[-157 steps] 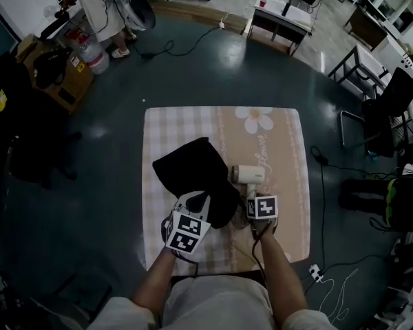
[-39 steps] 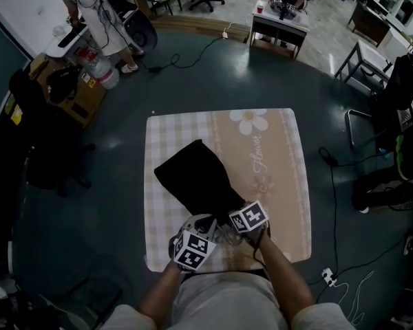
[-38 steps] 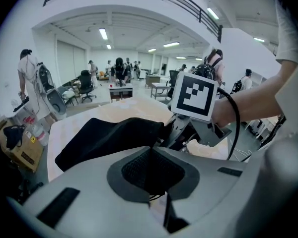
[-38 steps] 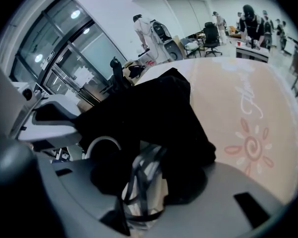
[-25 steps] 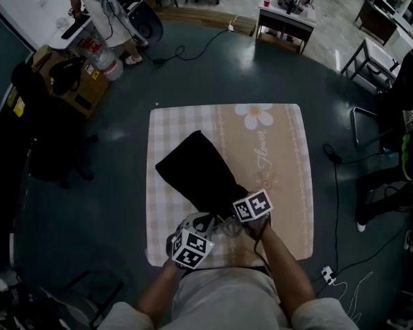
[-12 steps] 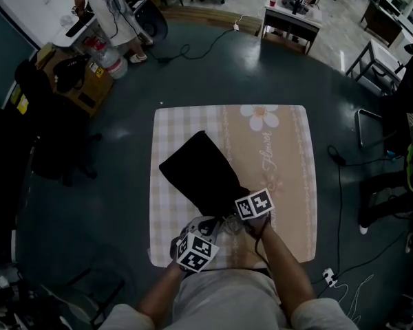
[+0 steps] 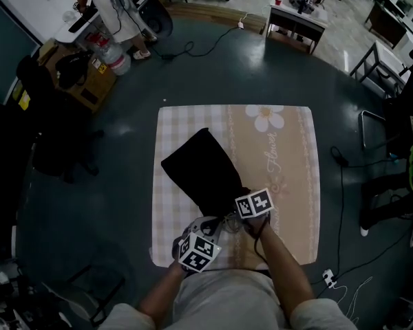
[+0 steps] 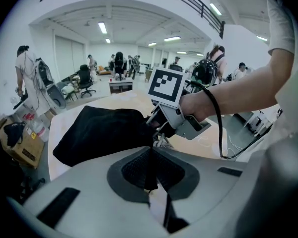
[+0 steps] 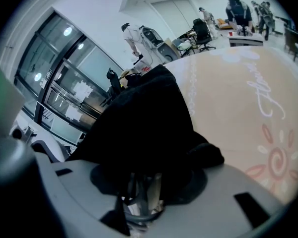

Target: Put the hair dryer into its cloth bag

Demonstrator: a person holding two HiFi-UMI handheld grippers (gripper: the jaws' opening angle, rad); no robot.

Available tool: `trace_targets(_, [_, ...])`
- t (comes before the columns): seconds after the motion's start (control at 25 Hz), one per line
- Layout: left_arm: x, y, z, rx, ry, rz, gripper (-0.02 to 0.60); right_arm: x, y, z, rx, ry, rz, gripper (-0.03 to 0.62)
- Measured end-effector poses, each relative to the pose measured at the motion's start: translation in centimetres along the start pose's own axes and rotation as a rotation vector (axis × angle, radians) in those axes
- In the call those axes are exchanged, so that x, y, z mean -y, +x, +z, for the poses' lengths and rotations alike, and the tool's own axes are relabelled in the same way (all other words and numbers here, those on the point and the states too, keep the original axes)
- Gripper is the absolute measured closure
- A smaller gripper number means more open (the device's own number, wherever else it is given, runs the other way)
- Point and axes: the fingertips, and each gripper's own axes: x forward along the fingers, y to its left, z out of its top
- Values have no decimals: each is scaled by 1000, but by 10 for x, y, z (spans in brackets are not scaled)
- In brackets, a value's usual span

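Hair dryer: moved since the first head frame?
Yes. The hair dryer left the mat right of the cloth bag; now mostly inside the bag's mouth.

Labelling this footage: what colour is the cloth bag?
The bag is plain black; the head view shows it best.

a large open lab or office hall: desks (image 7: 297,18), office chairs (image 8: 85,79), floor cables (image 7: 341,205), ceiling strip lights (image 8: 103,28)

Cloth bag (image 7: 203,174) lies on mat (image 7: 289,157), over its left-centre part. Left gripper (image 8: 150,168) at bag's near end, clamped on its edge. Right gripper (image 9: 145,185) just right of that, at bag's mouth, hair dryer (image 9: 153,192) between its jaws, under bag fabric. Table (image 7: 296,16) far behind bag.
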Motion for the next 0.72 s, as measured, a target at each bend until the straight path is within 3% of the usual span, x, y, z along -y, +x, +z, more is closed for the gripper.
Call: trace_targets(0.72, [-10, 7, -5, 8, -62, 5, 566, 9, 13, 10, 16, 31, -78, 404])
